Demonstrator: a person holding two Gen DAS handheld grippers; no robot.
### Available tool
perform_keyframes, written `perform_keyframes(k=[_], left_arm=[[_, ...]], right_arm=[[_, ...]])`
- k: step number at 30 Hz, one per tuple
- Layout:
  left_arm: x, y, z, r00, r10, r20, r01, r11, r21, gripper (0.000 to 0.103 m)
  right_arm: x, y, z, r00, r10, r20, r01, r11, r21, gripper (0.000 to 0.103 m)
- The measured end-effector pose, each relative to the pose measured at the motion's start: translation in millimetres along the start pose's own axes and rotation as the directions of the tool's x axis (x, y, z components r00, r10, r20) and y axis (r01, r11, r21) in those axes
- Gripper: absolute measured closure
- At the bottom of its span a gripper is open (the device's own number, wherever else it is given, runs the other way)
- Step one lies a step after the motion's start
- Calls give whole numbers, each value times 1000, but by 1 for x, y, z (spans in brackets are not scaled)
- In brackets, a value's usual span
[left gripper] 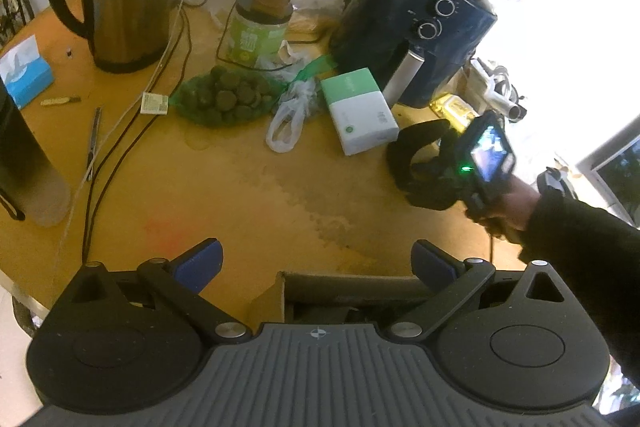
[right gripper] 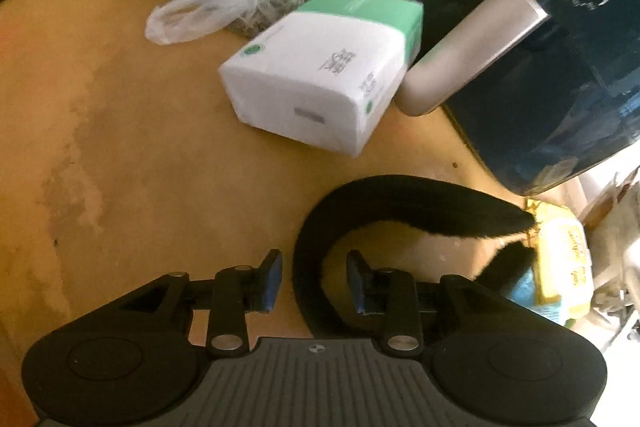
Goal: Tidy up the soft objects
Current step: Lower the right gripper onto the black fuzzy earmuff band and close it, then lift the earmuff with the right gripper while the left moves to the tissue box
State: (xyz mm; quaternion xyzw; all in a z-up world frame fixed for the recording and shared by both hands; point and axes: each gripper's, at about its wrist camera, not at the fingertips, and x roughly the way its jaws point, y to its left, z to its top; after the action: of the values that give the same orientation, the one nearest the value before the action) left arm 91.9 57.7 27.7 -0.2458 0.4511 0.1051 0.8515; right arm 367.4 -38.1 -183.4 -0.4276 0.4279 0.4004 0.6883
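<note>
Black fuzzy band [right gripper: 400,199] is lying curled on the table [right gripper: 160,147] beside the air fryer [right gripper: 560,67]; right gripper [right gripper: 314,279] is straddling its loop, pads not pressing it, for pickup; left gripper [left gripper: 316,259] is hovering wide, empty, above the cardboard box [left gripper: 348,283].

A black fuzzy band [right gripper: 400,199], soft and curved like a horseshoe, lay on the tan tabletop [right gripper: 160,167] just ahead of the right gripper [right gripper: 314,281]. One side of its loop ran down between the blue pads, nearer the right-hand pad, with neither pad visibly pressing on it. From there it arched forward and swept off to the right, tapering to a point close to the tool's far right side, while a second dark end curled back underneath. In the left wrist view the band [left gripper: 416,143] appeared as an open arc ahead and to the right.
</note>
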Motion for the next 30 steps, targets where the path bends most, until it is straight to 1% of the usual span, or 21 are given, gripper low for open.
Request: perform_keyframes(k=[2, 4, 6, 8, 11, 14, 19, 22, 24, 26, 30], left_arm=[[-2, 0, 1, 1000, -8, 8, 8, 1000, 7, 0], [-4, 0, 3, 1000, -23, 15, 23, 1000, 9, 0], [-3, -1, 5, 999, -39, 20, 39, 999, 14, 0], [0, -2, 9, 998, -52, 22, 51, 998, 25, 0], [3, -9, 16, 997, -75, 30, 73, 995, 64, 0], [8, -15, 24, 995, -91, 34, 87, 991, 105, 0], [19, -26, 39, 994, -99, 46, 89, 978, 190, 0], [26, -32, 48, 992, -110, 55, 95, 969, 230, 0], [32, -37, 54, 993, -106, 59, 88, 963, 255, 0], [37, -41, 58, 991, -117, 67, 94, 956, 278, 0], [50, -51, 68, 992, -98, 76, 67, 939, 337, 0]], right_arm=[[4, 0, 2, 1000, -6, 0, 6, 1000, 28, 68], [7, -4, 3, 999, 29, -30, -27, 996, 82, 93], [5, -6, -2, 998, 47, -43, -41, 991, 128, 93], [-1, -7, -8, 996, 76, -40, -69, 987, 144, 94], [-23, -7, -17, 998, 68, 7, -69, 985, 159, 94], [-52, -14, -26, 995, 71, 69, -84, 975, 207, 95], [-100, -26, -40, 984, 69, 163, -114, 952, 284, 95], [-122, -27, -46, 980, 55, 191, -111, 948, 299, 95], [-137, -26, -53, 977, 47, 209, -113, 940, 321, 95], [-149, -28, -60, 974, 36, 224, -114, 932, 344, 95], [-167, -30, -70, 969, 16, 246, -116, 910, 399, 95]])
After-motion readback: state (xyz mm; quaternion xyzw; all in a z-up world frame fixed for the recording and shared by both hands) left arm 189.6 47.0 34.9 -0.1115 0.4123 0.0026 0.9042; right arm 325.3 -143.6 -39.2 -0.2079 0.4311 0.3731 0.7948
